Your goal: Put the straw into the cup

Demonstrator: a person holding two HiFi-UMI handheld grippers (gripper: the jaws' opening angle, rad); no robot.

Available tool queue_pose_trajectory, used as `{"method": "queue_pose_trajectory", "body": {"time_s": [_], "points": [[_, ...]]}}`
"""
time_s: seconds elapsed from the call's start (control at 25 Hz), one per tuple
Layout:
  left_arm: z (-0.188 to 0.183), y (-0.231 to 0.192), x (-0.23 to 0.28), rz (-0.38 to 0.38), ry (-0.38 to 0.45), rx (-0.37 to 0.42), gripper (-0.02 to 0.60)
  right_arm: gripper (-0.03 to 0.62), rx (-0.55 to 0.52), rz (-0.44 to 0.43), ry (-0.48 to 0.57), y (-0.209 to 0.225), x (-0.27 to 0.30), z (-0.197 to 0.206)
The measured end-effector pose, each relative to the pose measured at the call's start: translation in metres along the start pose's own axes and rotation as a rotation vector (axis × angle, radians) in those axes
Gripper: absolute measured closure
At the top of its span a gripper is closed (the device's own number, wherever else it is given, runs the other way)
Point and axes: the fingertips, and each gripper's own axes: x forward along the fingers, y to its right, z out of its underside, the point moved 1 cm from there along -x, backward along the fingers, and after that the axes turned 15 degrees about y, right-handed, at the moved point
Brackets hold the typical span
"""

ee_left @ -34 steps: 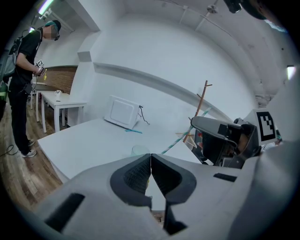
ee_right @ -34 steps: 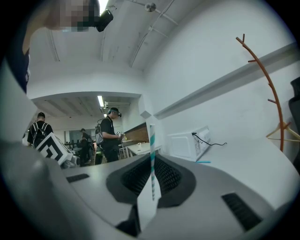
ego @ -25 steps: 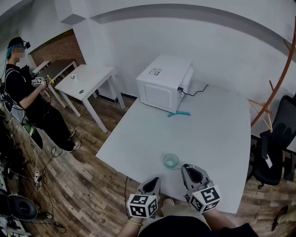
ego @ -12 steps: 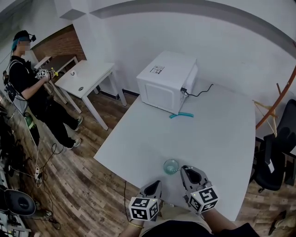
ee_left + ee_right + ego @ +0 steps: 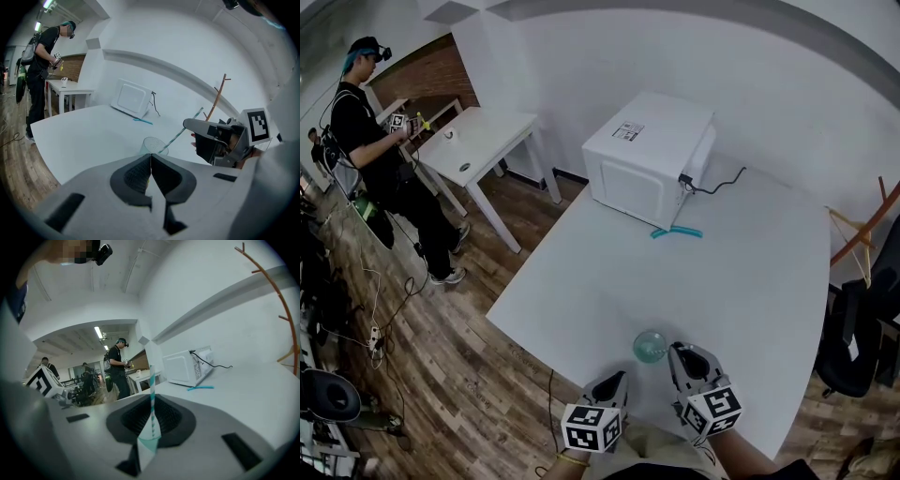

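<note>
While a clear cup (image 5: 649, 347) sits by the table's (image 5: 741, 272) lower edge, the right gripper (image 5: 681, 352) jaws pinch a striped straw (image 5: 151, 397); the left gripper (image 5: 150, 161) jaws meet, empty.

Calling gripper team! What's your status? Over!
Left gripper shut, empty. Right gripper shut on straw. Lower end near rim of cup, not clearly in. Microwave far back, nothing blocking.

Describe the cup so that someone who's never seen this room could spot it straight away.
Find the large white table with the white microwave at its far end. At the near edge, close by the right gripper, stands the cup. It is small, round and see-through, unlike the teal item lying flat by the microwave.
</note>
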Motion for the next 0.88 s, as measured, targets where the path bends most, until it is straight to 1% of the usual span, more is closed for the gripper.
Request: {"method": "queue_pose_trajectory", "body": {"time_s": [0.36, 0.88], "points": [[0.004, -0.007, 0.013, -0.019, -0.010, -0.008, 0.561, 0.551, 0.027, -0.003, -0.035, 0.007, 0.008, 0.020], [0.005, -0.005, 0.021, -0.010, -0.030, -0.008, 0.561, 0.551, 0.049, -0.004, -0.086, 0.009, 0.013, 0.042]]}}
